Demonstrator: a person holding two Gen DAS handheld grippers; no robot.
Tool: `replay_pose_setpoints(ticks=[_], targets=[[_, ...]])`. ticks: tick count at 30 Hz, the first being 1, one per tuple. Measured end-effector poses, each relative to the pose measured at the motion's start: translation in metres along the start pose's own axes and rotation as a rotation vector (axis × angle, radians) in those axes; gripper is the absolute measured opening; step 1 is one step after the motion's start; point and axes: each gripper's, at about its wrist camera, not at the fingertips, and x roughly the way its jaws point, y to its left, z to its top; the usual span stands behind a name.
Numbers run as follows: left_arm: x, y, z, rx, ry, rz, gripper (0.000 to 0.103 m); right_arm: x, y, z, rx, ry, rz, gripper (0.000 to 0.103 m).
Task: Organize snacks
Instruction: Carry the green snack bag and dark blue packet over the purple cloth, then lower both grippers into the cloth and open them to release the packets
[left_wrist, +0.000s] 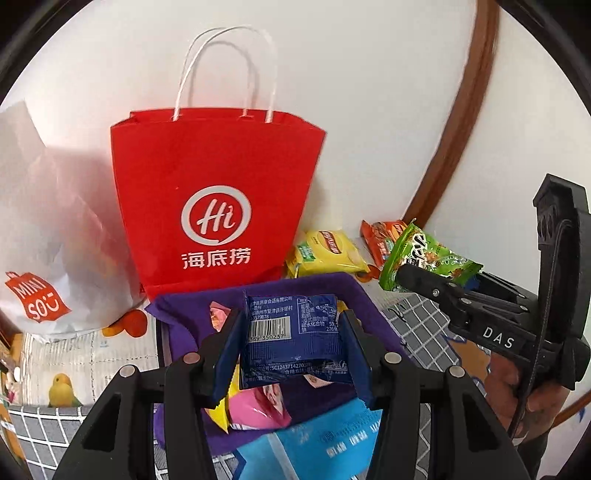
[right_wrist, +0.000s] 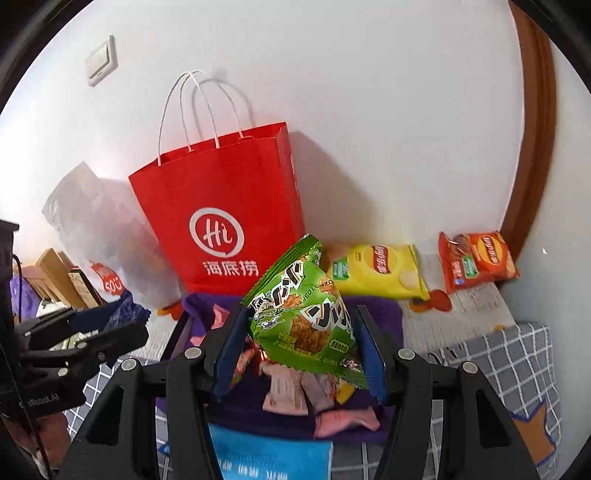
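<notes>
**Black hand-held grippers with blue pads**

The left black plastic two-finger gripper (left_wrist: 291, 347) has matte linkage arms, round silver pivot pins and flat blue pads (left_wrist: 356, 360). The right black plastic two-finger gripper (right_wrist: 301, 349) matches it, with white "DAS" lettering on its side and a thin black cable

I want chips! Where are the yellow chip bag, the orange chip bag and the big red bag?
yellow chip bag (right_wrist: 380, 271): right wrist view, middle of its front.
orange chip bag (right_wrist: 476, 260): right wrist view, middle of its front.
red paper bag (left_wrist: 216, 192): left wrist view, front, above the logo.
</notes>
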Motion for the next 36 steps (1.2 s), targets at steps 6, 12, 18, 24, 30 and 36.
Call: replay_pose_setpoints(ticks=[6, 12, 18, 24, 30, 36], targets=[[0.023, 0.018, -0.003, -0.048, 0.037, 0.003, 0.05, 0.029, -0.002, -0.005, -0.023, 0.037, -0.004, 0.057], [0.033, 0.022, -0.006, -0.046, 0.059, 0.013, 0.05, 0.052, -0.008, -0.011, -0.023, 0.076, -0.008, 0.057], [0.04, 0.025, -0.006, -0.054, 0.076, 0.017, 0.05, 0.059, -0.008, -0.016, -0.057, 0.099, -0.014, 0.057], [0.045, 0.028, -0.006, -0.057, 0.084, 0.028, 0.05, 0.065, -0.009, -0.019, -0.08, 0.124, -0.019, 0.057], [0.051, 0.03, -0.006, -0.062, 0.094, 0.036, 0.05, 0.068, -0.01, -0.02, -0.088, 0.133, -0.021, 0.057], [0.053, 0.031, -0.007, -0.058, 0.099, 0.039, 0.05, 0.069, -0.012, -0.021, -0.086, 0.142, -0.019, 0.057]])
